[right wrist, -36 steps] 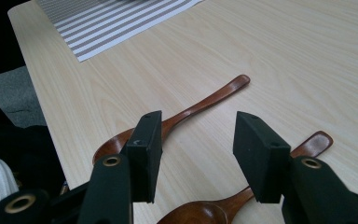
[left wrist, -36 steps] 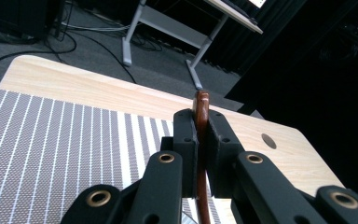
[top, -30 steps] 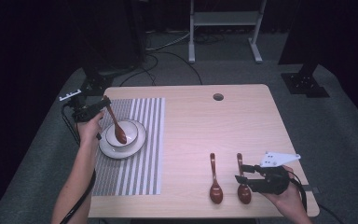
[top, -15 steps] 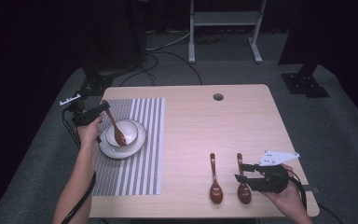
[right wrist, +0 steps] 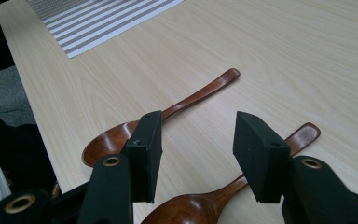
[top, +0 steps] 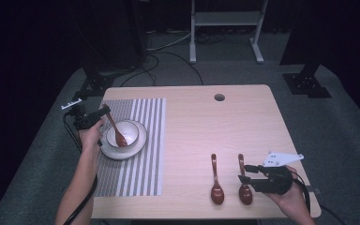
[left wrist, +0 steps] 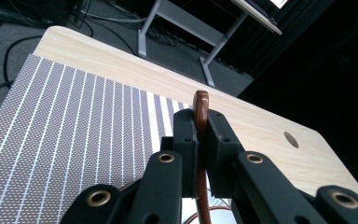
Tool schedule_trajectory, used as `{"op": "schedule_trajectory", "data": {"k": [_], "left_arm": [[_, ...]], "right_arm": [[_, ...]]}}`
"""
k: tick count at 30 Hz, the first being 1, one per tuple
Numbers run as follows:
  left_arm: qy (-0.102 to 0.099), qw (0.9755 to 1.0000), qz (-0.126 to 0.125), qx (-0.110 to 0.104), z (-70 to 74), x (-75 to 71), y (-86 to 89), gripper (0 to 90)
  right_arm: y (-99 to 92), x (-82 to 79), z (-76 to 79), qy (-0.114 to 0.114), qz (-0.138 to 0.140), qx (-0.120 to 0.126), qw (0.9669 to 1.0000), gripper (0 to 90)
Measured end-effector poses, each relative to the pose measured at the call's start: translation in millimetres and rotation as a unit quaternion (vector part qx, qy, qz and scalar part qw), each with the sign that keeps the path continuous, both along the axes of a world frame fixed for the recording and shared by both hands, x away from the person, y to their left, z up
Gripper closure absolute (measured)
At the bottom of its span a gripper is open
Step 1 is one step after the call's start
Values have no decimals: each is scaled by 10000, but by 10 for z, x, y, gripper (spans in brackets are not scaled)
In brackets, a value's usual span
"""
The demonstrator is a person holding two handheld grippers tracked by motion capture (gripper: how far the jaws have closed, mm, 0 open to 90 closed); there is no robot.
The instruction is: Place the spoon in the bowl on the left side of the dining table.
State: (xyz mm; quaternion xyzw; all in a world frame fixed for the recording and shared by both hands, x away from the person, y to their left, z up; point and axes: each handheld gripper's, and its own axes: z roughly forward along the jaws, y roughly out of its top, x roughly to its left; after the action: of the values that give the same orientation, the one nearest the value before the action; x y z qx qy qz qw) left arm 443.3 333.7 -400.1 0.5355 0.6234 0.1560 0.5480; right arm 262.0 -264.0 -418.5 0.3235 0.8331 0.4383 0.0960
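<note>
Clamping a brown wooden spoon (top: 116,131) by its handle, the left gripper (top: 95,117) is seen at the left edge of the table (top: 243,122), beside the far left part of a white bowl (top: 130,129). In the left gripper view the two black pads (left wrist: 186,140) are pressed flat against the thin handle, whose rounded end stands up past their tips. From the high view the spoon is tilted, handle up toward the gripper and its scoop down inside the bowl; whether the scoop touches the bottom cannot be told. The bowl is set on a white plate (top: 136,149), and the plate lies on a grey striped placemat (top: 136,173) covering the left part of the table. The right gripper (top: 246,174) is held low at the near right part of the table, jaws apart with nothing between the pads. Two more wooden spoons are laid side by side there, handles pointing away from the person: the left spoon (top: 215,180) lies clear of the gripper, and the right spoon (top: 243,185) lies just under the open jaws. In the right gripper view the scoop of that right spoon (right wrist: 200,205) is seen below the gap between the pads, not gripped.
</note>
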Motion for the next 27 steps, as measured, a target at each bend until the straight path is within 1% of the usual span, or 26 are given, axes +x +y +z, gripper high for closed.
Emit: {"op": "schedule_trajectory", "data": {"k": [5, 9, 11, 12, 18, 21, 25, 26, 27], "left_arm": [[45, 10000, 52, 18, -35, 2, 27, 834], [102, 9999, 78, -49, -76, 5, 57, 826], [132, 9998, 109, -42, -97, 6, 72, 820], [145, 9998, 124, -80, -110, 7, 77, 816], [208, 9997, 112, -34, -168, 6, 109, 790], [225, 9997, 121, -54, -183, 4, 125, 786], [238, 9996, 143, -12, -195, -2, 140, 757], [237, 9996, 116, 44, -195, -3, 140, 744], [230, 9996, 106, 151, -192, -3, 131, 728]], "right_arm": [[-10, -2, -6, -1, -11, -12, 10000, 510], [-19, -2, -10, 5, -38, 0, 10000, 510], [-27, 4, -15, 16, -44, 28, 10000, 510], [-27, 7, -19, 7, -43, 39, 10000, 510], [3, 16, -22, 15, -23, 32, 10000, 510], [8, 18, -10, 7, -28, 13, 10000, 509], [3, 19, 5, -14, -36, 18, 10000, 509], [4, 18, 6, -17, -34, 19, 10000, 509], [5, 17, 7, -18, -36, 11, 10000, 509]]}}
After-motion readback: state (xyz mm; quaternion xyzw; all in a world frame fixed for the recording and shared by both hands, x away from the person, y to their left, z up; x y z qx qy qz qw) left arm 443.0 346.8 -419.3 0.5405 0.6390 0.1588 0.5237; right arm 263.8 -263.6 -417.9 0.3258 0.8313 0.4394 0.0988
